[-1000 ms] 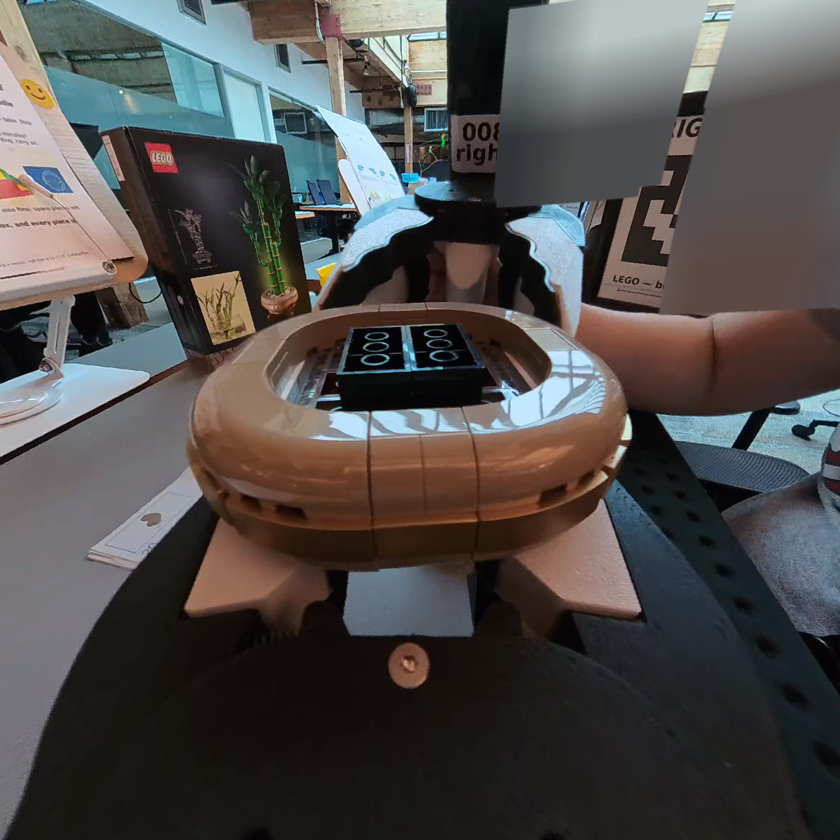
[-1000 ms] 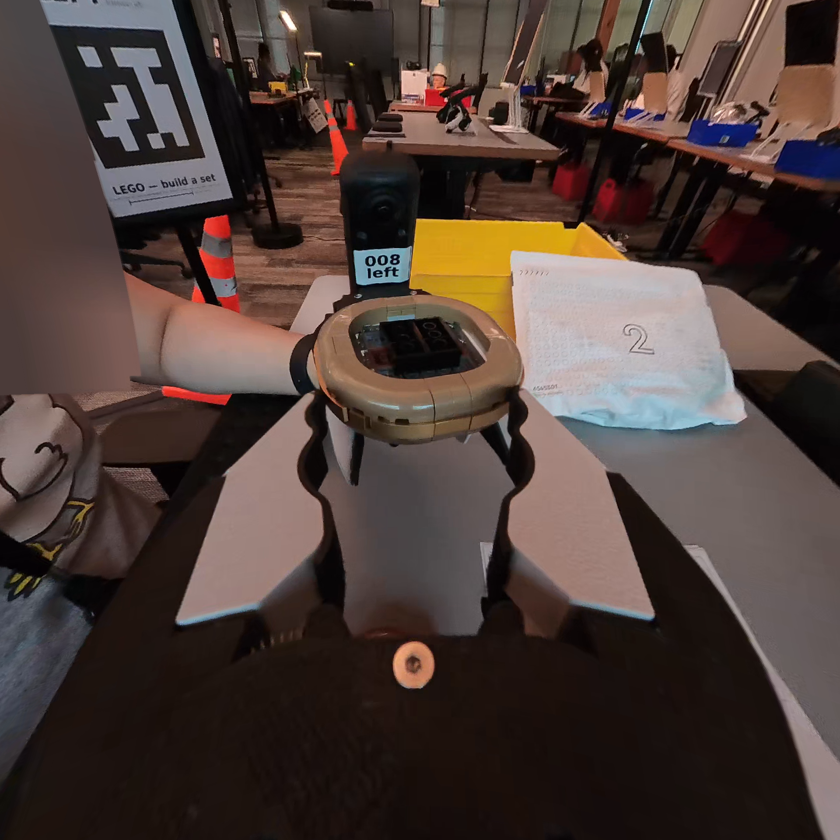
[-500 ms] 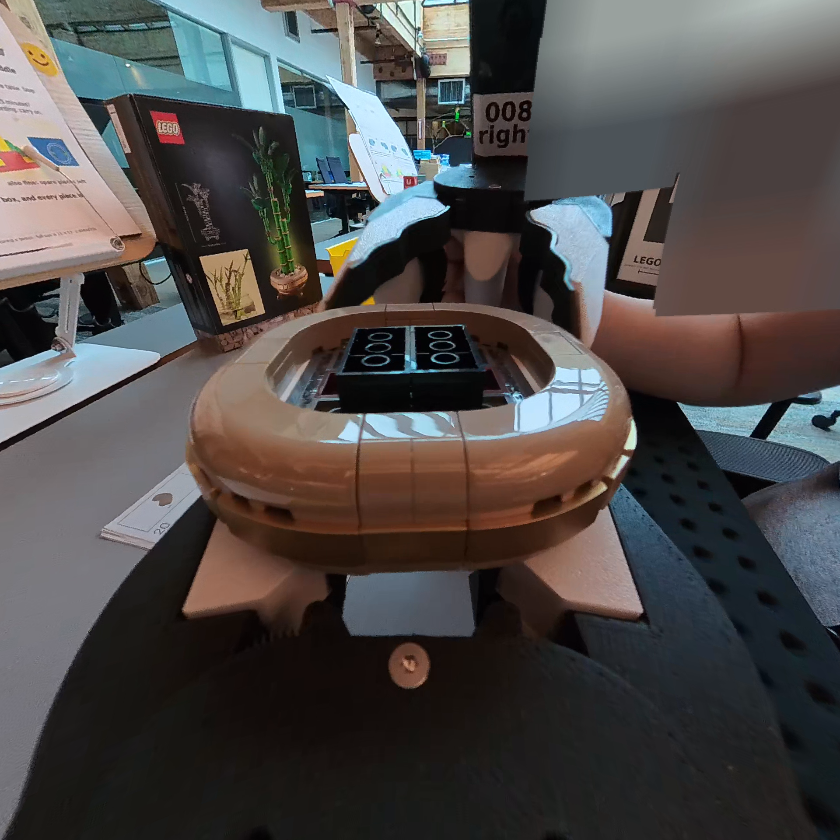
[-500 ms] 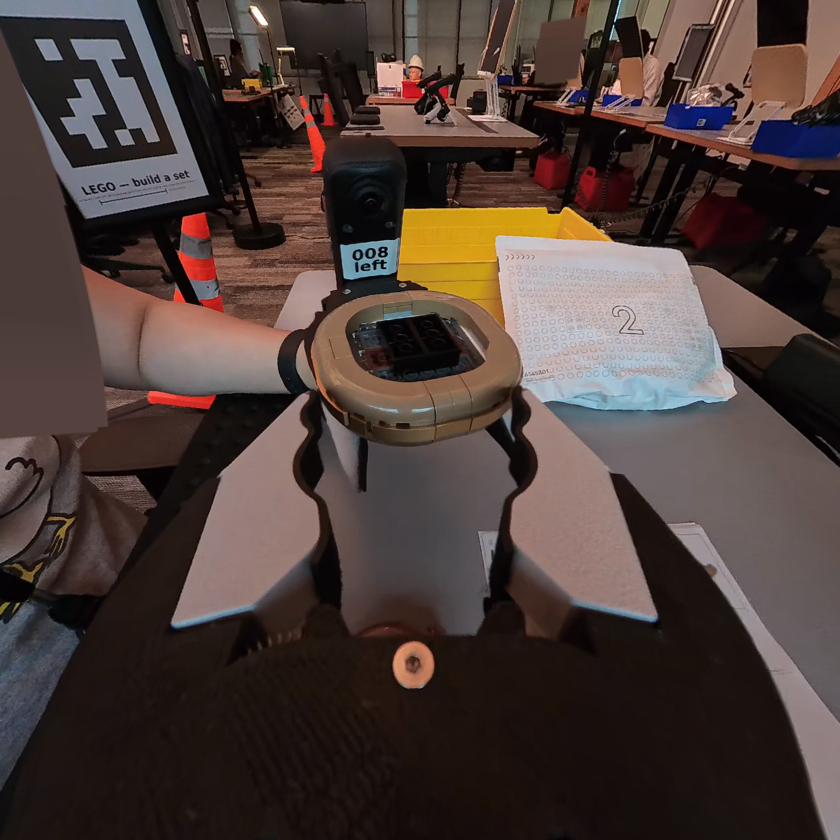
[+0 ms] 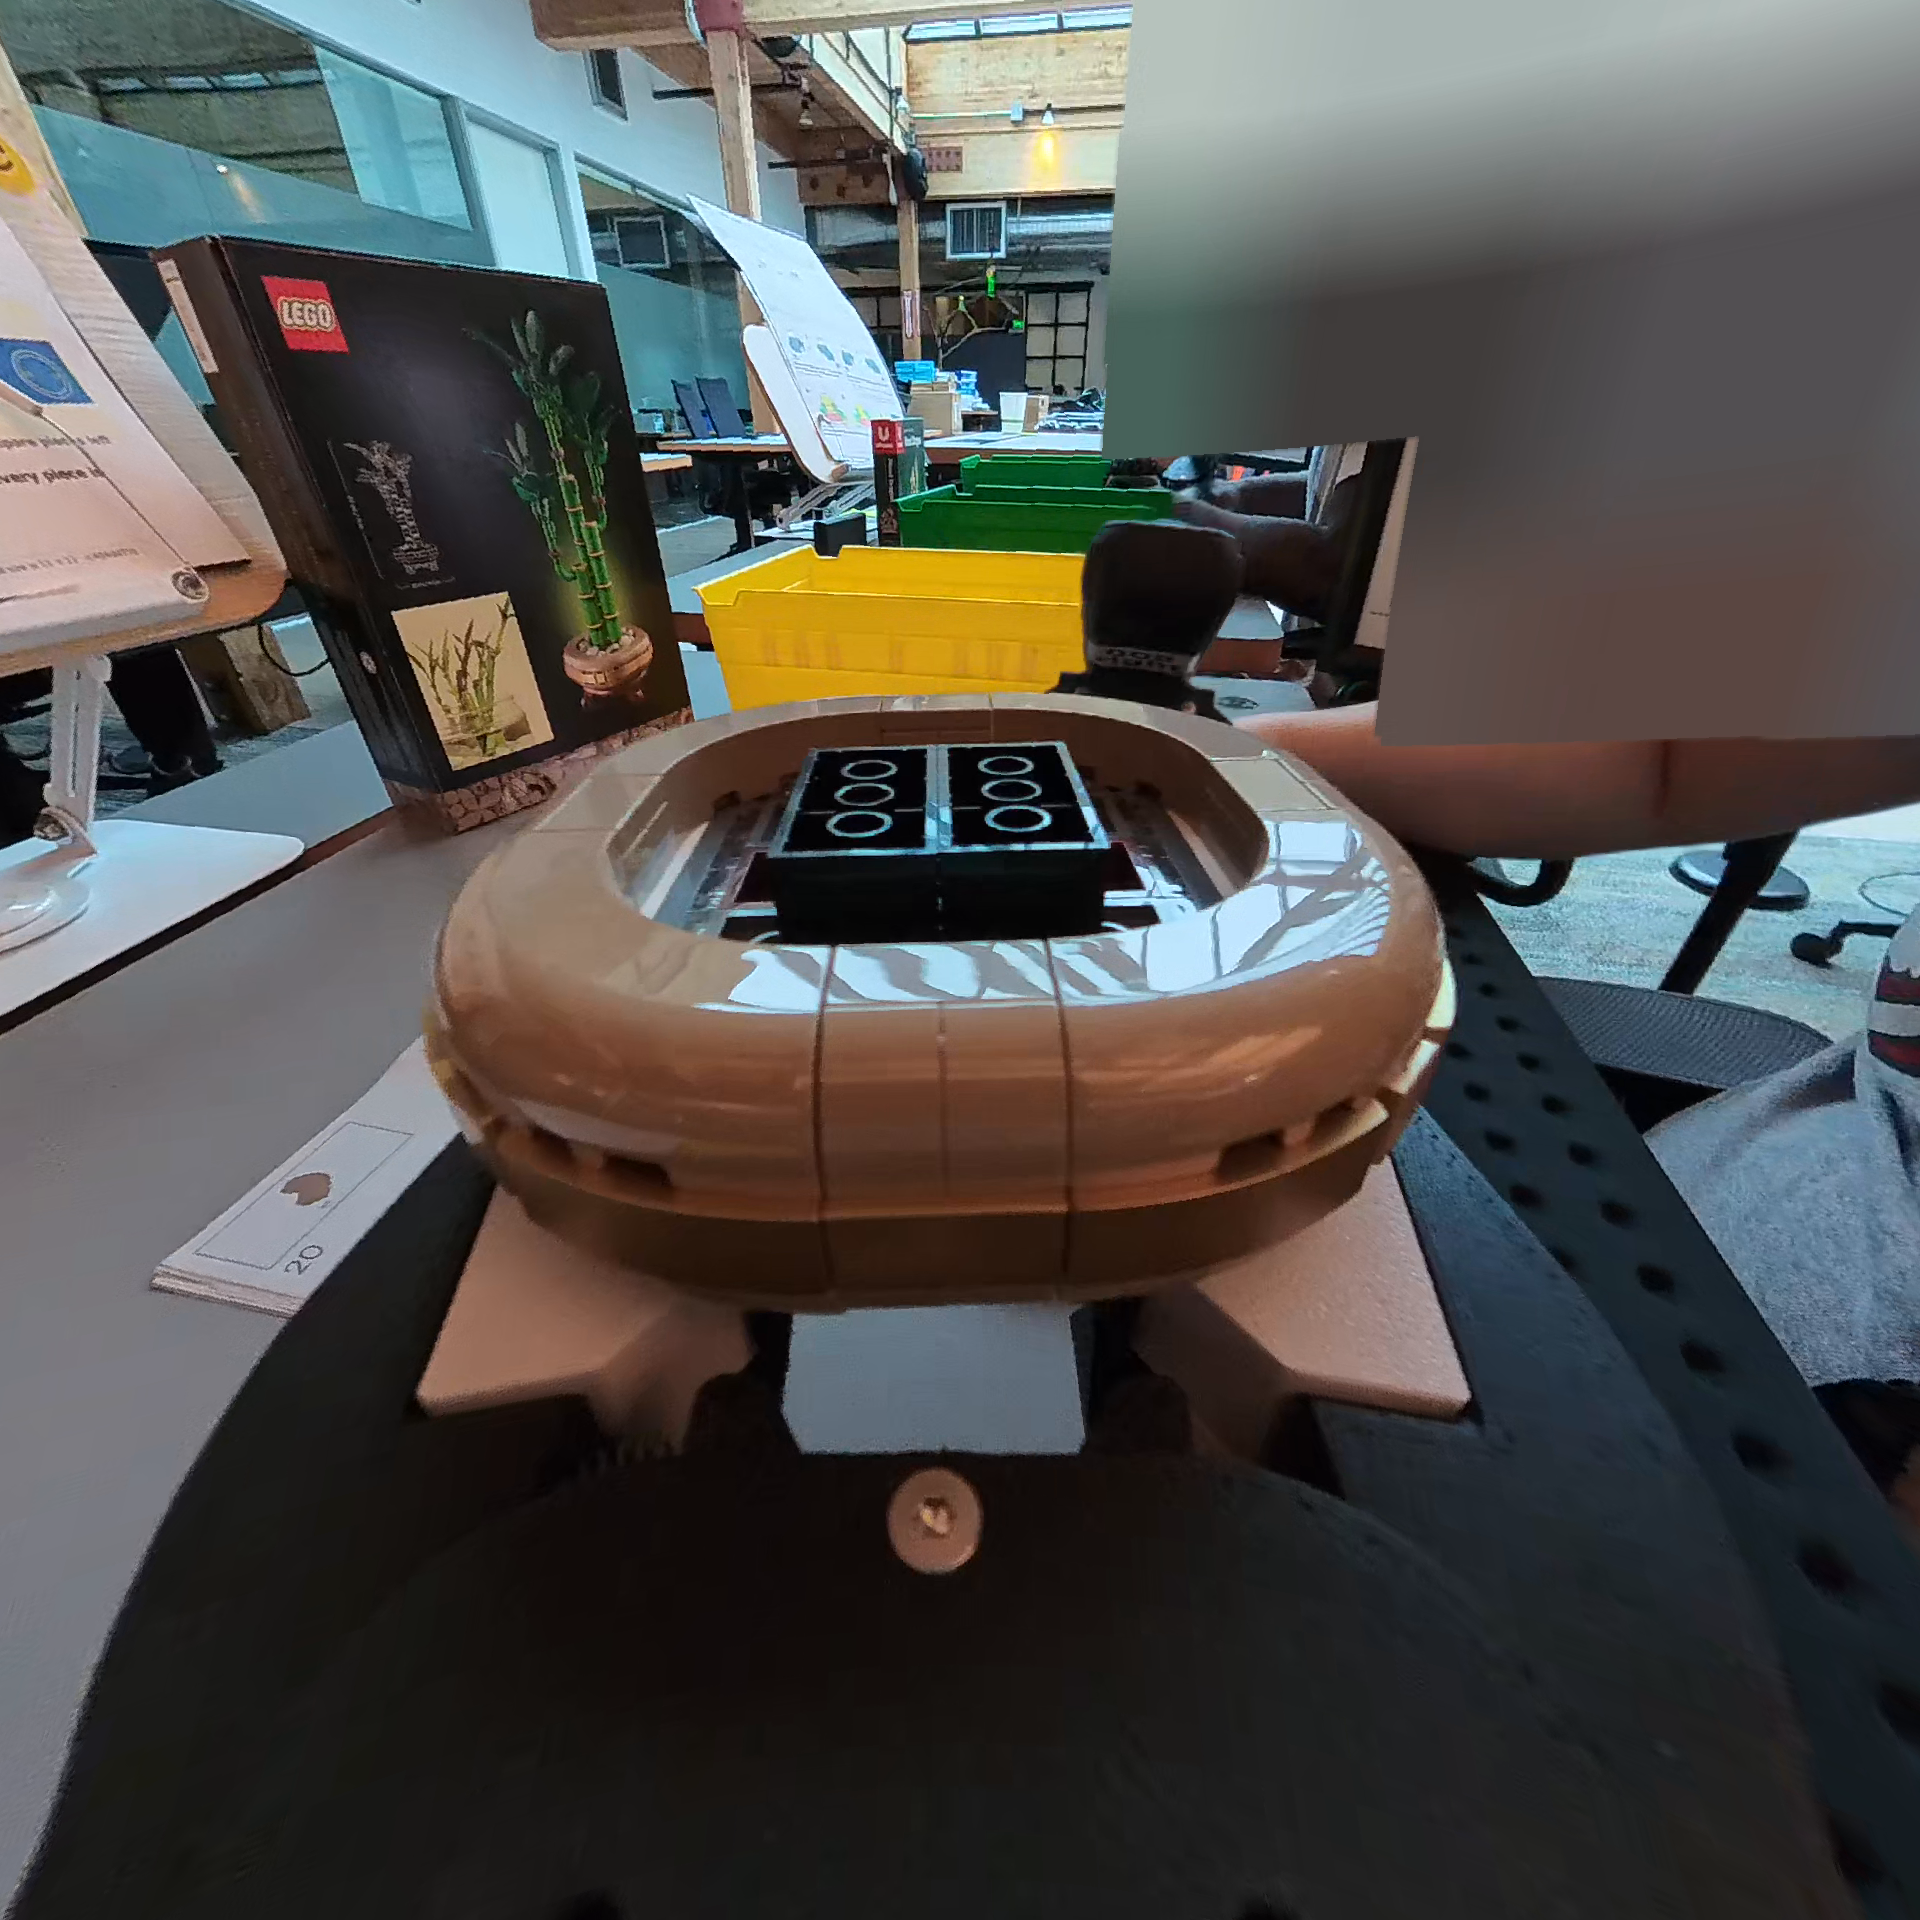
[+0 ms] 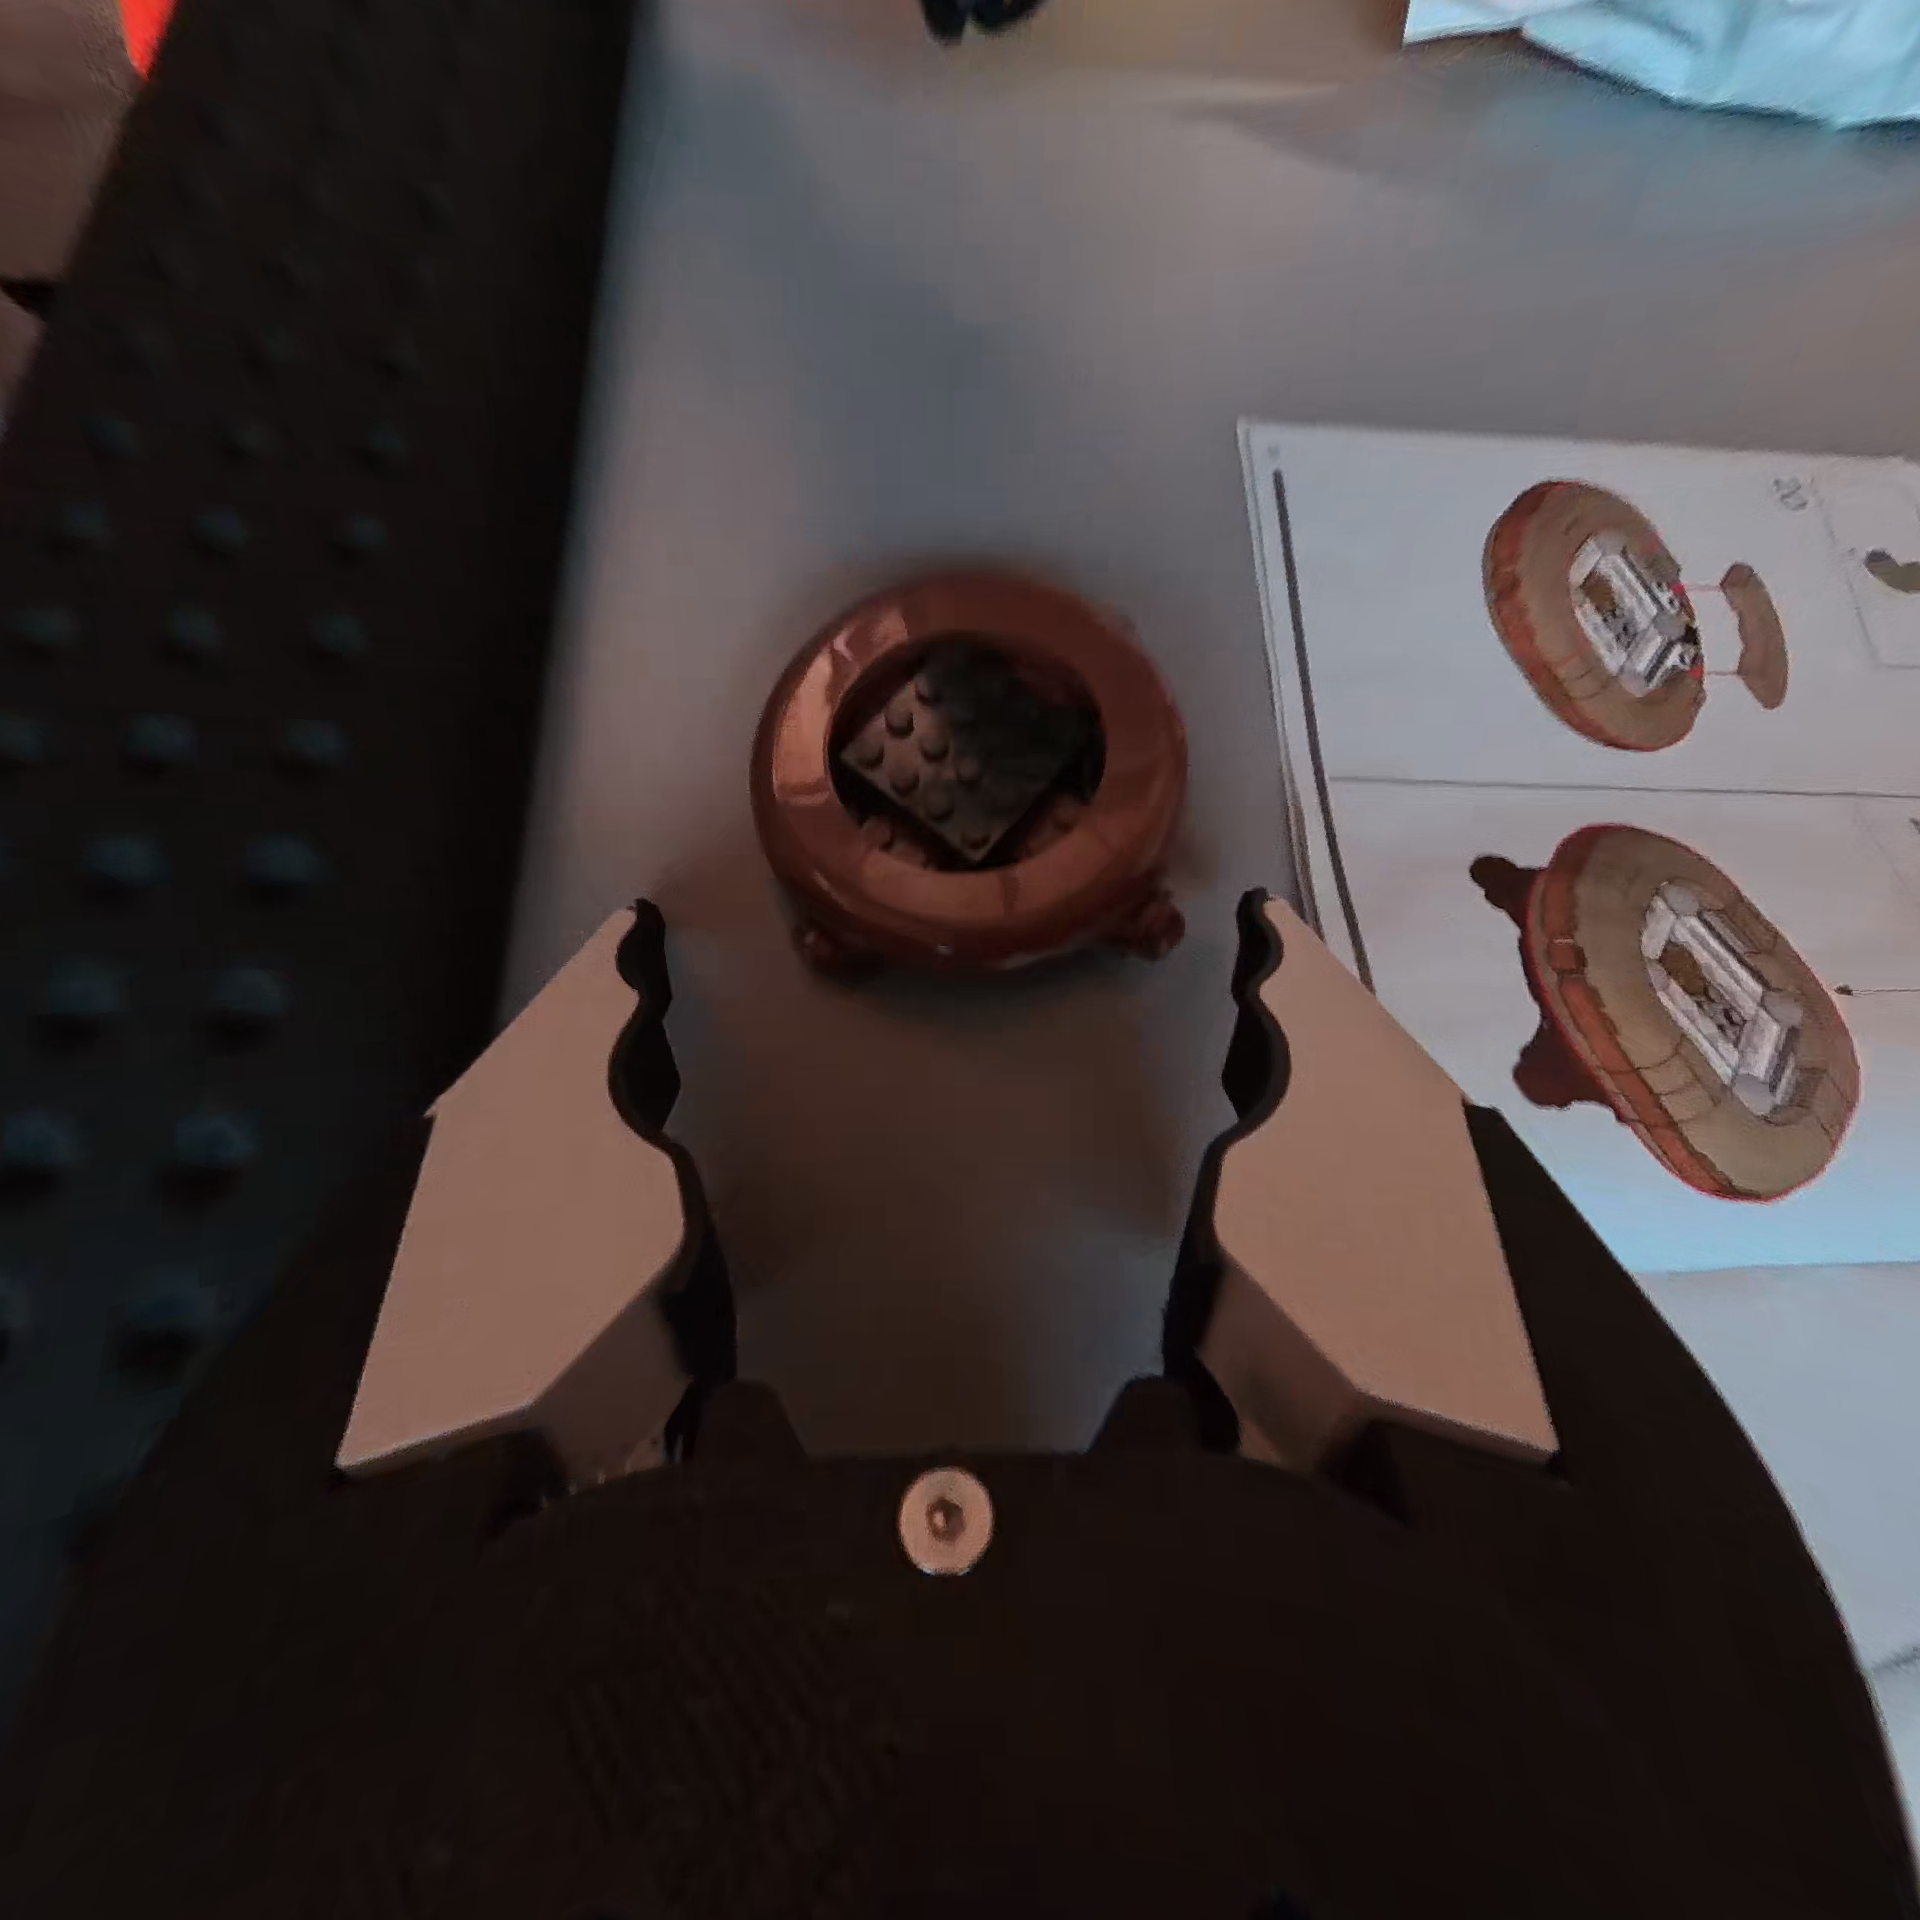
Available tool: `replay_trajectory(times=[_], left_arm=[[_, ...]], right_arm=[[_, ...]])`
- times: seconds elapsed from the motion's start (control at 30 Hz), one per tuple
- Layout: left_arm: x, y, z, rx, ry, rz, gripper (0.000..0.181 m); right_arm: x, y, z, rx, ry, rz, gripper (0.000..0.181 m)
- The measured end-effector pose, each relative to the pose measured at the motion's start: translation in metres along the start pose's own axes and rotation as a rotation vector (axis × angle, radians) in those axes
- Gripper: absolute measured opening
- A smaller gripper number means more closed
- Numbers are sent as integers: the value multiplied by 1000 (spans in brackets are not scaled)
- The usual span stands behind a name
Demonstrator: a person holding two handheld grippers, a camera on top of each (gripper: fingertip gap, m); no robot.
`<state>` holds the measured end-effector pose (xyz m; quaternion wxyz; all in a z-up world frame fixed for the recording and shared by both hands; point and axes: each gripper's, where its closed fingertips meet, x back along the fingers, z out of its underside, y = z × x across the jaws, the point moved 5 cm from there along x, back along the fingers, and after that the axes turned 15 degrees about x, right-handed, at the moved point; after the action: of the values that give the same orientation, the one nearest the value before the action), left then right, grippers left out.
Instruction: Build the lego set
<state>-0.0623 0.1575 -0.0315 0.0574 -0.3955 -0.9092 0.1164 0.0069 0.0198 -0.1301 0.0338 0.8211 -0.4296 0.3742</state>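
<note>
Grey table (image 6: 935, 312) in workshop hall. Left gripper (image 5: 935, 1288) clamps tan ring assembly (image 5: 935, 1060), raised above near edge. Right gripper (image 6: 945, 1049) wide, empty, above brown footed base (image 6: 966, 774) beside instruction booklet (image 6: 1558, 831). Likely next: grasp base, mate with ring.

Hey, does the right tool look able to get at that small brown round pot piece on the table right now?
Probably yes. The right tool is open and empty, and the brown pot piece stands just beyond its tips with bare table around it. The instruction booklet lies off to one side, not in the way.
</note>
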Motion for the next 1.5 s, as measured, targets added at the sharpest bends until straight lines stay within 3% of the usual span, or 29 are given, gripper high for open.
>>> replay_trajectory(times=[0.13, 0.27, 0.37, 0.47, 0.83, 1.07, 1.1, 1.13, 1.17, 1.2, 1.33, 1.5], left_arm=[[0, -2, 0, -15, 2, -8, 71], [1, -1, 0, -9, -4, -10, 70], [1, 0, 0, -4, -3, -9, 70], [0, 0, 2, -12, 6, -13, 70], [0, -3, 3, -19, 14, -1, 69], [1, -2, 2, 1, 13, 6, 70], [0, -1, 2, 4, 15, 7, 121], [0, -1, 2, 6, 15, 9, 121], [0, -2, 3, 9, 16, 13, 120], [0, -2, 3, 12, 19, 16, 68], [-2, -4, 4, 12, 26, 25, 69], [-4, -5, 7, 33, 36, 35, 69]], right_arm=[[-4, -13, 0, -32, -16, -4, 98], [-9, -11, 0, -72, 11, -36, 101], [-10, -9, -4, -73, -3, -28, 82], [-10, -7, -7, -42, 3, 2, 81], [15, -12, -20, 164, 71, 242, 77], [26, -14, -18, 419, 307, 375, 77], [26, -14, -16, 459, 354, 386, 77], [27, -14, -15, 499, 390, 399, 77], [27, -12, -15, 514, 400, 387, 77], [26, -10, -15, 485, 388, 362, 77], [29, -14, -14, 363, 305, 333, 77], [31, -19, -12, 357, 297, 346, 77]])
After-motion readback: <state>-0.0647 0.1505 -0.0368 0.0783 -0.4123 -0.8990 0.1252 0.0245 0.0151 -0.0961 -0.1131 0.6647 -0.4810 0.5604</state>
